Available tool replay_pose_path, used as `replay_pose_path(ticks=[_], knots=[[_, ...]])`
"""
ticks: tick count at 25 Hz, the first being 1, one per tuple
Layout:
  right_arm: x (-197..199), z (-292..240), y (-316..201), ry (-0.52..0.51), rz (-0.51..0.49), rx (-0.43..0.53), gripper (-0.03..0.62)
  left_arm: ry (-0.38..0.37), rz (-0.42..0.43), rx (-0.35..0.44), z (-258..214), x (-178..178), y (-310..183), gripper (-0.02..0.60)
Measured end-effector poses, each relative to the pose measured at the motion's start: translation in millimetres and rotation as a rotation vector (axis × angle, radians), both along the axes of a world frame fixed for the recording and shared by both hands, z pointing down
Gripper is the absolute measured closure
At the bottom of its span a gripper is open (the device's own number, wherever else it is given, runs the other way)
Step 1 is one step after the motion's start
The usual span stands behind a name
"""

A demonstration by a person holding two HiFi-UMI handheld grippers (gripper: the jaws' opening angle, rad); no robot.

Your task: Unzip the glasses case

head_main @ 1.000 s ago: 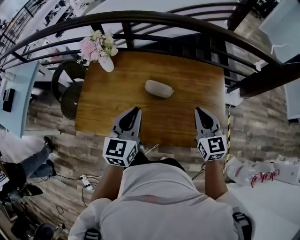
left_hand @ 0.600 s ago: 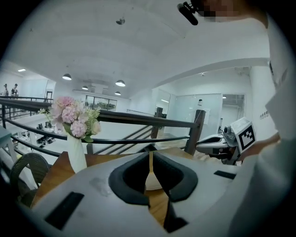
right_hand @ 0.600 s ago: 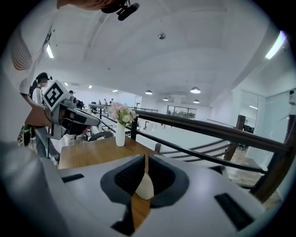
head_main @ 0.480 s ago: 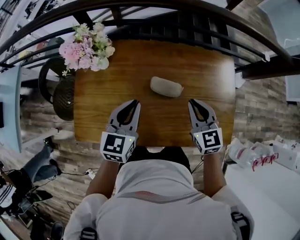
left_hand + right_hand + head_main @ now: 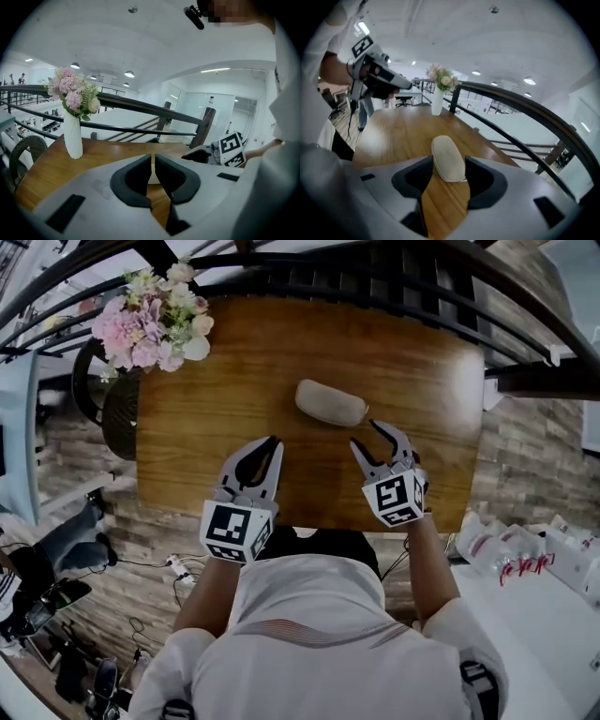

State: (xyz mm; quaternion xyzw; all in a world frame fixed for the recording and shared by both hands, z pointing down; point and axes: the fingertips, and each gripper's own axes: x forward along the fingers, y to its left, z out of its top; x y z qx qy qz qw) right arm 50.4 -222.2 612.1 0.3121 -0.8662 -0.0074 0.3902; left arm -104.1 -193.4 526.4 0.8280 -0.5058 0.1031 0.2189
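Note:
A beige oval glasses case point(image 5: 330, 402) lies closed near the middle of the wooden table point(image 5: 216, 399). My right gripper point(image 5: 368, 435) hovers just short of the case's right end, not touching it; its jaws are opening. In the right gripper view the case point(image 5: 445, 150) lies lengthwise ahead, framed by the spread jaws of my right gripper point(image 5: 448, 162), with nothing pressed between the pads. My left gripper point(image 5: 272, 442) is shut and empty over the table, nearer me and left of the case. In the left gripper view my left gripper point(image 5: 152, 158) shows its jaws together.
A white vase of pink flowers point(image 5: 150, 320) stands at the table's far left corner, also visible as the vase point(image 5: 72, 136). A dark railing point(image 5: 394, 268) runs behind the table's far edge. A round wicker chair point(image 5: 117, 409) sits left of the table. The near table edge lies just under my grippers.
Both grippers have moved down and forward toward the case. The right gripper has swung left, rolled, and its jaws have gone from shut to apart. The left stays shut.

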Motion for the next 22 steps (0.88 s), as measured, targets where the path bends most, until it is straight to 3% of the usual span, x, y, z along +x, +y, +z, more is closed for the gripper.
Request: replay_pose_path(ticks=[2, 8, 22], knots=[[-5.3, 22.7, -1.5, 0.081, -0.063, -0.004, 0.268, 0.004, -0.012, -0.015, 6.8, 0.4, 0.6, 0.548], [-16.7, 66.3, -16.4, 0.181, -0.168, 0.0, 0.196, 0.014, -0.026, -0.046, 18.6, 3.9, 4.7, 0.548], [-18.3, 100.8, -43.5, 0.215, -0.263, -0.083, 0.128, 0.024, -0.061, -0.097, 33.3, -9.8, 12.1, 0.548]])
